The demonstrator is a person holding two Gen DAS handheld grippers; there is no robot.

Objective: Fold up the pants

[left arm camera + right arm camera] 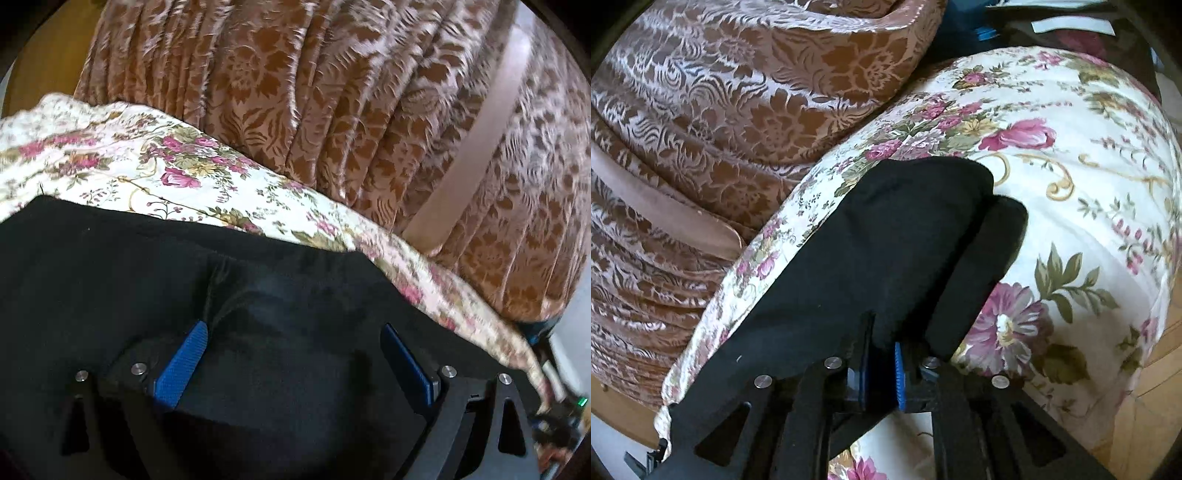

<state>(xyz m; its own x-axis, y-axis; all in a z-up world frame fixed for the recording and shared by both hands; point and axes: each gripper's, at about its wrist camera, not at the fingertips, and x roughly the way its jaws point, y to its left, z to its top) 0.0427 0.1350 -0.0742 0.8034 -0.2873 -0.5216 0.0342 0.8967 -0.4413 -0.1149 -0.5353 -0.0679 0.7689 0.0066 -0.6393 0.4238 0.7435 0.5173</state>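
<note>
The black pants [184,266] lie on a white floral cloth [147,162]. My left gripper [295,332] is open just above the pants, with its blue pads [181,365] spread wide and nothing between them. In the right wrist view my right gripper [881,354] is shut on a fold of the black pants [886,236]. The pants stretch away from it over the floral cloth [1071,184], and their two leg ends lie side by side. The cloth hides most of the right pads [899,373].
A brown floral curtain or bedspread [332,110] hangs behind the cloth, with a plain pink band [476,147] across it. It also shows in the right wrist view [720,129]. Wooden floor [1152,387] lies at the lower right.
</note>
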